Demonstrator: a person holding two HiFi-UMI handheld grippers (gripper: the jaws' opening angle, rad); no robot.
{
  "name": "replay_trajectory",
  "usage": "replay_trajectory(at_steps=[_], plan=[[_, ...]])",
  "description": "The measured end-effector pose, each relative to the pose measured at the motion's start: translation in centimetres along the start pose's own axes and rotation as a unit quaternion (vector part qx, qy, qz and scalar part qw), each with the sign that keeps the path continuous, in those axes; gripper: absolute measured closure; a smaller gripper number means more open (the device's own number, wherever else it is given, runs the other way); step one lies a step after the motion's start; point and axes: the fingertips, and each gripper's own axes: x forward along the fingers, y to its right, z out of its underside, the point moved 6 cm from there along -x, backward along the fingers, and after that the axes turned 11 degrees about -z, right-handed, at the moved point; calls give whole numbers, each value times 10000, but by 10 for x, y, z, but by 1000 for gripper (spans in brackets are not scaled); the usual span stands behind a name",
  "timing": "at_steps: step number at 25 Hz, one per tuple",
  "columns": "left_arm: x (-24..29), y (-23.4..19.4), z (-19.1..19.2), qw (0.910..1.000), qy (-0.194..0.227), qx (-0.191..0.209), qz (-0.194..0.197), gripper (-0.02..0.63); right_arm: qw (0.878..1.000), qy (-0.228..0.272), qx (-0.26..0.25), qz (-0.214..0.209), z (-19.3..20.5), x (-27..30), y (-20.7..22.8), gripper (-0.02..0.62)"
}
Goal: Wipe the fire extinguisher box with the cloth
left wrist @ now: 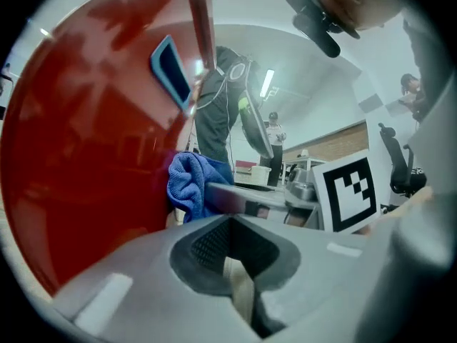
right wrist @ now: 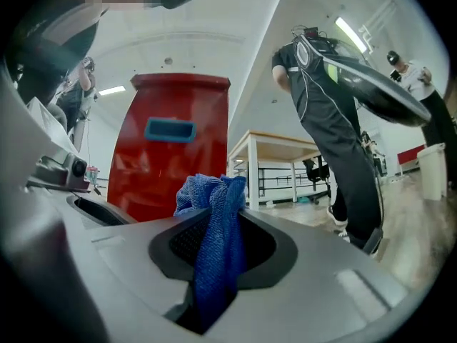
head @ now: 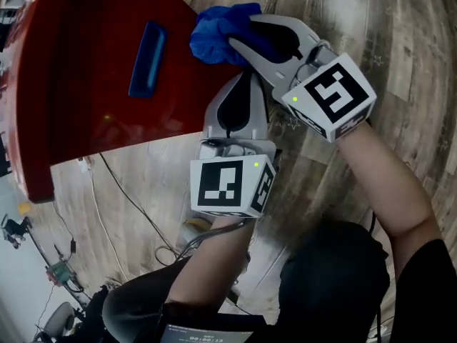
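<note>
Both forearms reach fwd, tools close together. Right tool (head: pixel 246 40) points up-left in the head view, jaws clamped on the blue cloth (head: pixel 218 33) – cloth bunches out past the tips. Left tool (head: pixel 241 84) sits just below it, pointing up the view, jaws together w/ nothing between. Right forearm (head: pixel 389 181) comes in from lower right – left forearm (head: pixel 214 263) from below, both bare.

Wood-plank floor (head: pixel 400 41) fills the top and right of the head view, paler at lower left; red box (head: pixel 100 70) stands on it at upper left; thin black cables (head: pixel 123 186) trail across it at lower left; in the right gripper view a table (right wrist: pixel 278 143) stands on it at centre, right of the box.
</note>
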Motion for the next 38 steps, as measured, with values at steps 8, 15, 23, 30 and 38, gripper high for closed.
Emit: replay_trajectory(at_steps=[8, 15, 23, 30, 38], plan=[[-14, -18, 105, 9949, -931, 311, 238, 606, 9957, -659, 632, -136, 124, 1, -43, 483], [-31, -37, 128, 9884, -1262, 699, 468, 606, 9925, -812, 798, -442, 144, 7, -74, 483], [-35, -37, 108, 9866, -1121, 940, 729, 606, 9936, -561, 951, -244, 124, 5, -74, 483], [-42, -25, 36, 9833, -790, 1305, 994, 606, 9984, -29, 540, -162, 45, -6, -61, 483], [-52, -11, -62, 9794, -570, 1285, 1451, 606, 9995, 224, 202, -76, -60, -19, -49, 483]])
